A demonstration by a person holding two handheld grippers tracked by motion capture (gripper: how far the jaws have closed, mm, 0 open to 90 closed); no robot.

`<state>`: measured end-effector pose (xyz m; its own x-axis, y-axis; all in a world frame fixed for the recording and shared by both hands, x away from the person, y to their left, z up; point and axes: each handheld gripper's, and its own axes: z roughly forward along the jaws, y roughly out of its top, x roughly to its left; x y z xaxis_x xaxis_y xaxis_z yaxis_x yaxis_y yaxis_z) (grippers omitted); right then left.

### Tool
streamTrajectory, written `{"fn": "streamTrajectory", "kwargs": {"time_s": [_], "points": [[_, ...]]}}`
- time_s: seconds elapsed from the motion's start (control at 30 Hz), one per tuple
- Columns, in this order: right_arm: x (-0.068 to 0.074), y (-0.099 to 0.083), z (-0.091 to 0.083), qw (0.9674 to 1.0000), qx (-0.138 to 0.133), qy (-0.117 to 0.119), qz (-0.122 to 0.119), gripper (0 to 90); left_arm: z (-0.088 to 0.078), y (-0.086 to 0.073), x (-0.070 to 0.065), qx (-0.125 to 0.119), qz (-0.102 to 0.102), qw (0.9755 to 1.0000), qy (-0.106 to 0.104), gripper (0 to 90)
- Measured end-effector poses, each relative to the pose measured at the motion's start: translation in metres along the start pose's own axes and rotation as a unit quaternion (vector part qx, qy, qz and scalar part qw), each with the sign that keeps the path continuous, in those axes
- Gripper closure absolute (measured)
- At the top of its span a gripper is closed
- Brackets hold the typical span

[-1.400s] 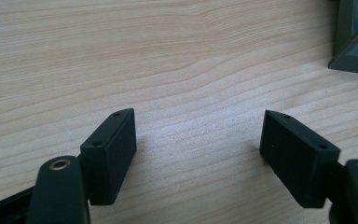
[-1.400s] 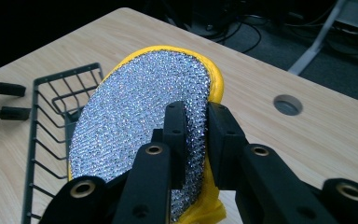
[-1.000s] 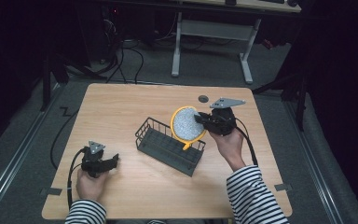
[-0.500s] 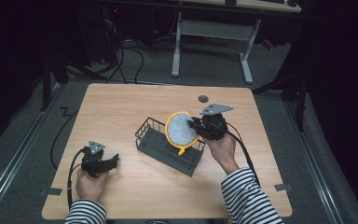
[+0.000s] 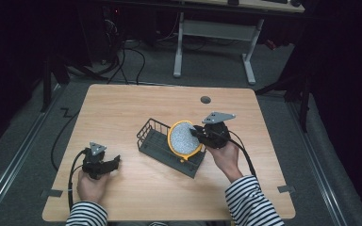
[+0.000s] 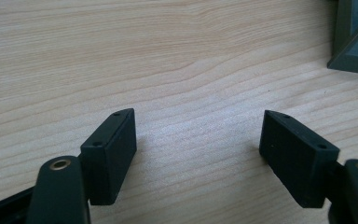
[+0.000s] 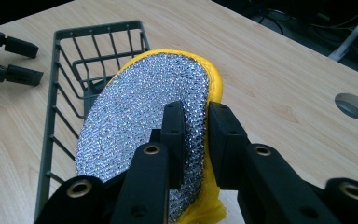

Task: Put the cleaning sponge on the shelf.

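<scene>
High view – R gripper (image 5: pixel 199 133) clamps sponge (image 5: pixel 185 138) (over rack (image 5: pixel 152 141)) | L gripper (image 5: pixel 112 163) agape

The table (image 5: pixel 122 113) is light wood with a fine grain, the wire basket (image 5: pixel 156 141) is dark grey, the round sponge (image 7: pixel 144 121) is yellow with a glittering silver mesh face, the claws (image 7: pixel 193 130) are black, and the sleeves (image 5: pixel 250 200) have black and white stripes.
</scene>
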<state>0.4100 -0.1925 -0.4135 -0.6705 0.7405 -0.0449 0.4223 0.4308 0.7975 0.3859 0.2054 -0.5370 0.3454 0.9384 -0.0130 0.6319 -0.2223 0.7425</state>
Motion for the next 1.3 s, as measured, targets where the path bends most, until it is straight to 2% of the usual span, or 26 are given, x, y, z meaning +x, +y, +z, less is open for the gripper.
{"fn": "streamTrajectory", "kwargs": {"time_s": [0.2,0.43,0.63,1.03,1.17,1.3], "points": [[0.004,-0.001,0.003,1.0000,0.004,0.007,0.000,77.3,0.000,0.000,0.000,0.000,0.000,1.0000,-0.001,28.0],[0.010,-0.003,0.007,0.9997,0.016,0.012,-0.012,76.7,0.000,0.000,0.000,0.000,0.000,1.0000,0.000,28.1],[0.010,-0.010,0.010,0.9997,0.017,0.018,-0.003,76.5,0.000,0.000,0.000,0.000,0.000,1.0000,-0.001,28.1],[0.009,-0.010,0.010,0.9997,0.018,0.017,-0.003,74.2,0.000,0.000,0.000,0.000,0.000,1.0000,0.000,27.9],[0.008,-0.010,0.010,0.9997,0.014,0.020,0.005,71.0,0.000,0.000,0.000,0.000,0.000,1.0000,0.000,27.8],[0.008,-0.009,0.010,0.9998,0.011,0.014,0.011,63.5,0.000,0.000,0.000,0.000,0.000,1.0000,0.000,27.8]]}}
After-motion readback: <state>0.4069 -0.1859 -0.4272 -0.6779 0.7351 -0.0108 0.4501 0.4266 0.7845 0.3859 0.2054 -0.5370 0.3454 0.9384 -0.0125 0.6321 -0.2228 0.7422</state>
